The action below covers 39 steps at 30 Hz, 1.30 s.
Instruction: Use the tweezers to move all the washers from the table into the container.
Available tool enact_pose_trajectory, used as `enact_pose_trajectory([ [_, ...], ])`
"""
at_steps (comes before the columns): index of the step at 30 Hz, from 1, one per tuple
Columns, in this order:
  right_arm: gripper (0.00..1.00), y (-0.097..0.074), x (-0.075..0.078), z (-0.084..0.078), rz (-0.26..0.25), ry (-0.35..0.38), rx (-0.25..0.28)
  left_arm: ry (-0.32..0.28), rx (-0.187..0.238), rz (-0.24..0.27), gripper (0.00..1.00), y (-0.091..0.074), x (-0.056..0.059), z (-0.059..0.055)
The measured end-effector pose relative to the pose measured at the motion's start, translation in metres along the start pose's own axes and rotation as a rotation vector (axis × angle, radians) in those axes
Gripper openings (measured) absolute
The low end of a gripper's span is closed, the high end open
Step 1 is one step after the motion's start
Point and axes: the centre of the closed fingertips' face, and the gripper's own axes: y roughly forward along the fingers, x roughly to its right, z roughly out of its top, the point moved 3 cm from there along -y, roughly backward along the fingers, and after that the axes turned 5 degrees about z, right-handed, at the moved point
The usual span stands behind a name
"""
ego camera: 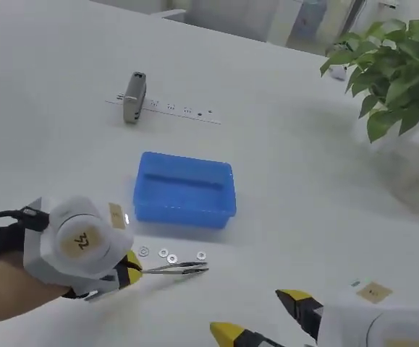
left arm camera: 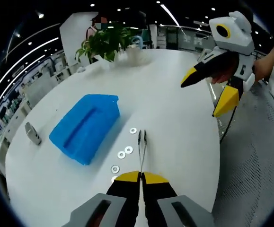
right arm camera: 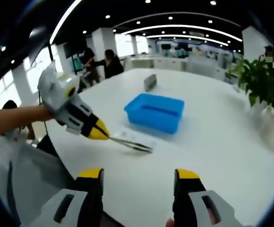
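Washers (left arm camera: 121, 154) lie just beside the tweezers (left arm camera: 142, 146) (clamped in the left tongs (left arm camera: 140, 177)).

Shows blue on the container (ego camera: 184, 189), white on the bench (ego camera: 303, 166). Shows silver on washers (ego camera: 171, 255) and tweezers (ego camera: 176, 268), green on the plant (ego camera: 397, 69).

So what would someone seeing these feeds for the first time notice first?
The bright blue container sits mid-table and draws the eye first. On its near side, the left tool is shut on slim tweezers, their tips close to a short row of washers on the white table. The right tool hangs open at the near right, and a leafy plant stands at the far right.
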Motion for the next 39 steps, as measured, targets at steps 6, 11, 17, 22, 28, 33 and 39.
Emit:
enact_pose_trajectory([
  [6,0.45,0.032,-0.021,0.003,0.156,-0.095,-0.077,-0.067,0.047,-0.003,0.0,-0.025,0.012,0.016],
  [11,0.32,0.058,-0.021,0.019,0.235,-0.243,-0.116,-0.079,0.068,0.0,0.0,-0.037,0.016,0.022],
  [17,0.23,0.085,-0.03,0.029,0.322,-0.325,-0.147,-0.043,0.101,0.004,0.0,-0.05,0.016,0.03],
  [22,0.2,0.102,-0.046,0.033,0.392,-0.32,-0.143,-0.029,0.094,0.002,0.0,-0.055,0.014,0.03],
  [28,0.09,0.115,-0.055,0.044,0.422,-0.364,-0.137,0.02,0.068,0.025,0.0,-0.061,0.006,0.029],
  [33,0.09,0.123,-0.054,0.058,0.433,-0.336,-0.116,0.031,0.066,0.05,0.0,-0.063,-0.009,0.031],
  [39,0.09,0.131,-0.051,0.071,0.432,-0.334,-0.096,0.039,0.063,0.072,0.0,-0.064,-0.023,0.033],
])
